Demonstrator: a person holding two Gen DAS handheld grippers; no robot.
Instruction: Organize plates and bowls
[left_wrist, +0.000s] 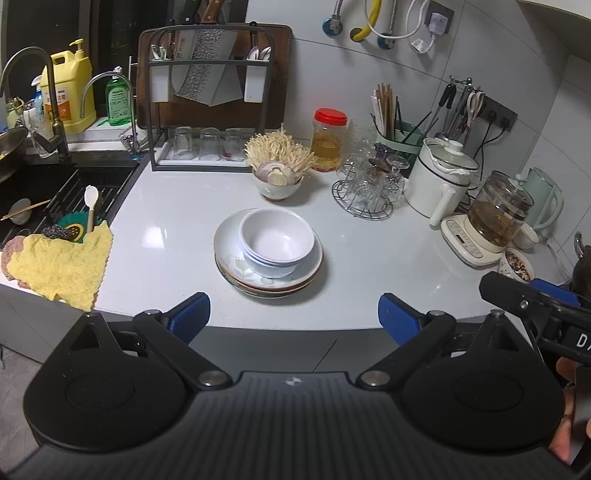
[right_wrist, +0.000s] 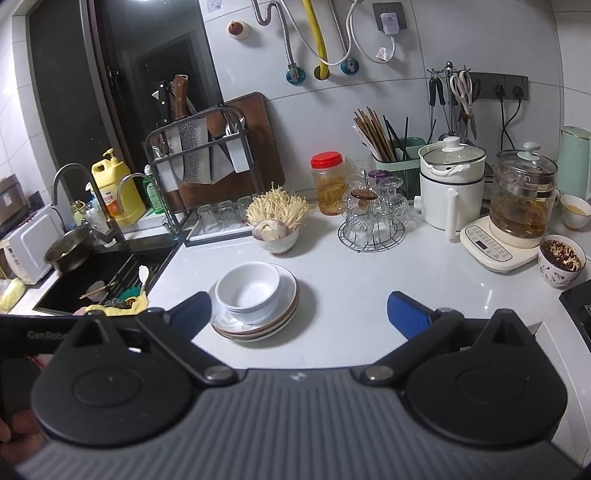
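Nested white bowls (left_wrist: 276, 245) sit on a stack of plates (left_wrist: 310, 273) in the middle of the white counter (left_wrist: 166, 240). The same bowls (right_wrist: 248, 291) and plates (right_wrist: 286, 310) show in the right wrist view, front left. My left gripper (left_wrist: 294, 314) is open and empty, held back at the counter's front edge, just short of the stack. My right gripper (right_wrist: 299, 314) is open and empty, to the right of the stack near the front edge. It also shows at the right edge of the left wrist view (left_wrist: 532, 295).
A bowl of enoki mushrooms and onion (left_wrist: 277, 173) stands behind the stack. A glass rack (left_wrist: 364, 184), a red-lidded jar (left_wrist: 328, 140), a white pot (left_wrist: 441, 177) and a glass kettle (left_wrist: 495, 218) line the right. The sink (left_wrist: 55, 195) and a yellow cloth (left_wrist: 62, 262) are left.
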